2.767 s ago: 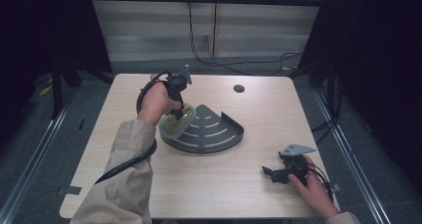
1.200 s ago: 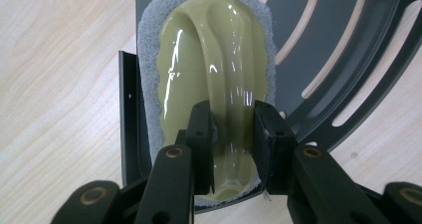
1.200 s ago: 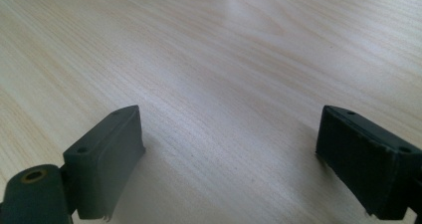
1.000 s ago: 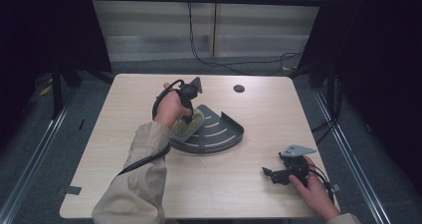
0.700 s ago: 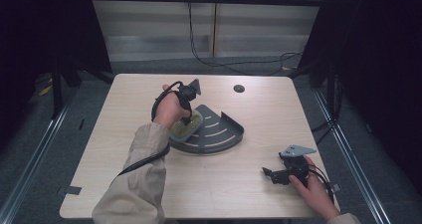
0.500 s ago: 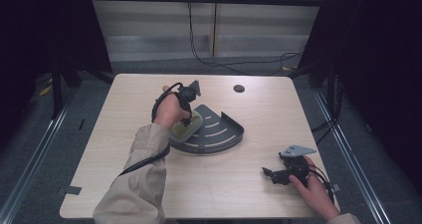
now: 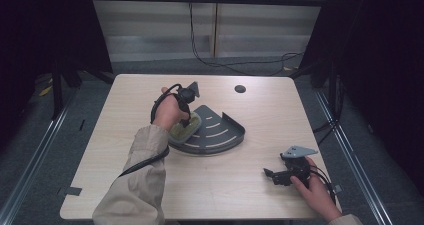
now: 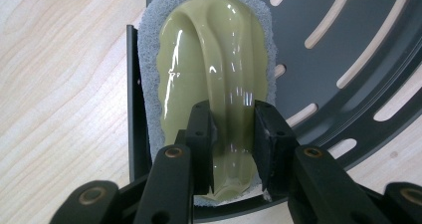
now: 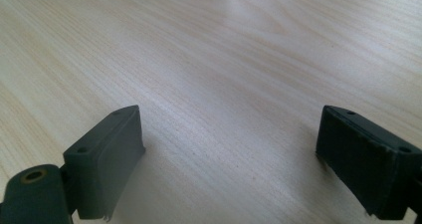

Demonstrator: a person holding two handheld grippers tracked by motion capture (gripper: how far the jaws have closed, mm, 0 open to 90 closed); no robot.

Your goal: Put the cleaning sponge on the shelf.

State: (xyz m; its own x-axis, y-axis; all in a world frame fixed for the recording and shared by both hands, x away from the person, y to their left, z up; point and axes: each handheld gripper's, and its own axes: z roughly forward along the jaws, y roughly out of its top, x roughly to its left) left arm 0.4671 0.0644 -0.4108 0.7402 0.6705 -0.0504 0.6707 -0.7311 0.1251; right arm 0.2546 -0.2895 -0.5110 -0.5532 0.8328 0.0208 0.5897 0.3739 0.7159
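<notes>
**A:** Where is your left gripper [image 8: 231, 134] right now?

**B:** It is squeezing the green handle of the scrubber [image 8: 214, 74]. Your jaws are pressed on both sides of the handle's ridge. The scrubber has a grey sponge pad under it, and it sits at the edge of the dark slotted tray [image 8: 348, 45].

**A:** And from up high?

**B:** Your left hand [image 7: 167, 112] is at about 9 o'clock of the tray [image 7: 220, 135], near the middle of the table [image 7: 125, 135]. The scrubber [image 7: 186, 127] pokes out just under your hand.

**A:** What about the other one?

**B:** Your right gripper [image 7: 280, 175] rests at about 4 o'clock on the table, well apart from the tray. Its jaws are spread wide with nothing but bare wood between them.

**A:** So what step is this?

**B:** I think you are holding the scrubber on the tray (maybe to rub it clean, maybe to set it down; I cannot tell). Next, keep your squeeze firm, so the shiny handle does not slip.
</notes>
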